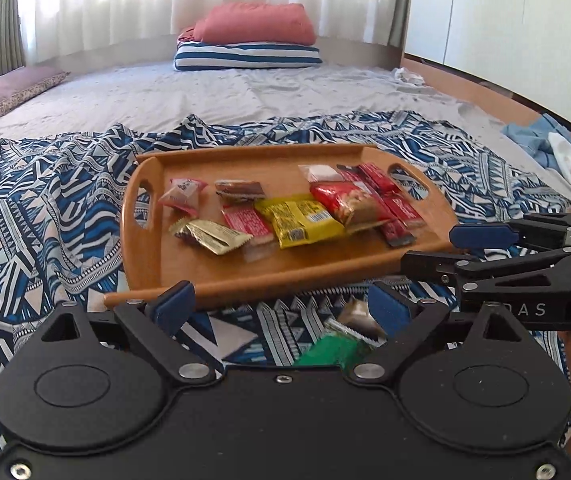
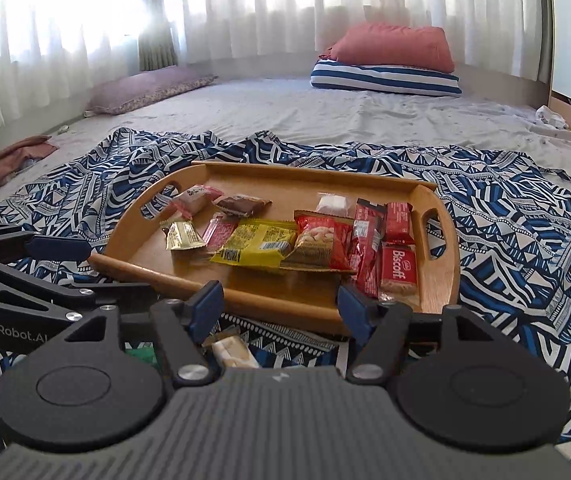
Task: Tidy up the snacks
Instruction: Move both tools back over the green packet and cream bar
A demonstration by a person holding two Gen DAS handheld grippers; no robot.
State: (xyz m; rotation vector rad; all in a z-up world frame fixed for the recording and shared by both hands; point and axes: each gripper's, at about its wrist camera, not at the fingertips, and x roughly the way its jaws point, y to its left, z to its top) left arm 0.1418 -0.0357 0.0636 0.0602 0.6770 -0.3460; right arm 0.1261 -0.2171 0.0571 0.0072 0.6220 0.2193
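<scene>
A wooden tray lies on a blue-and-white patterned cloth and holds several snacks. Among them are a yellow packet, a red peanut packet and red Biscoff packs. In front of the tray, a green packet and a pale wrapped bar lie on the cloth. My left gripper hovers open above them, just short of the tray's near rim, with nothing between its pads. Side by side with it, my right gripper is open and empty too.
The cloth is spread over a grey bed sheet. A red cushion on a striped pillow sits at the far end, and a purple pillow lies at the left. Loose clothes lie at the right edge, with curtains behind.
</scene>
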